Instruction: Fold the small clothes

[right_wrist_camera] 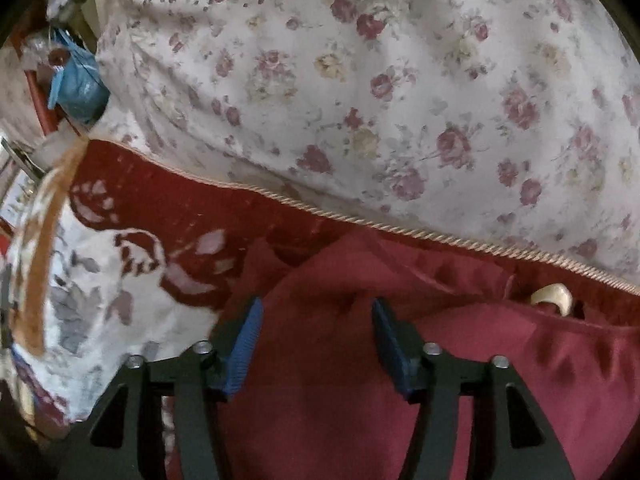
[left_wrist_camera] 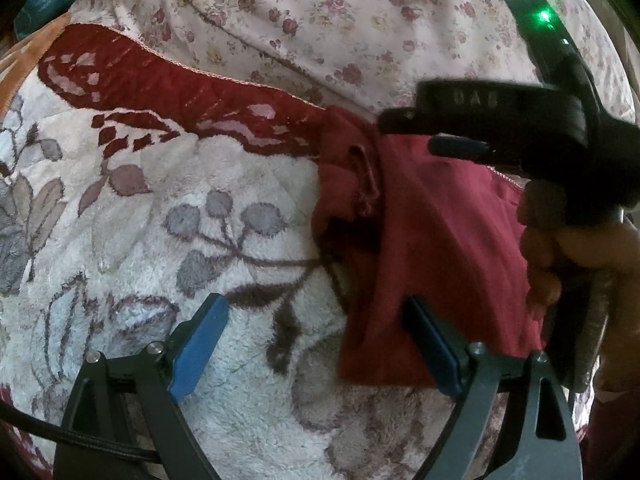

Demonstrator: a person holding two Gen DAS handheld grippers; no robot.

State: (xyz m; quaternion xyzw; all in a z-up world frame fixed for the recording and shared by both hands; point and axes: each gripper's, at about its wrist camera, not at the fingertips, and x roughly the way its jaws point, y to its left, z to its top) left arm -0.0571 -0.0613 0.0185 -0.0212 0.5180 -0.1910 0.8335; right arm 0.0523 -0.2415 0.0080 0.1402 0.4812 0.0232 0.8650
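We find the garment, a dark red piece, lying bunched on the blanket, close to the blanket's corded red border and the floral sheet beyond it.

Our left gripper is spread wide and holds nothing; one finger sits over bare blanket, the other over the garment's lower edge. Our right gripper is likewise released, hovering over the cloth with no fabric between its fingers.

Risks from here, as we judge them:
- The garment and border share a colour; a pinch near the top may catch blanket pile instead.
- The bunched left side may fold in unevenly.
- The grippers work close together; they may collide.
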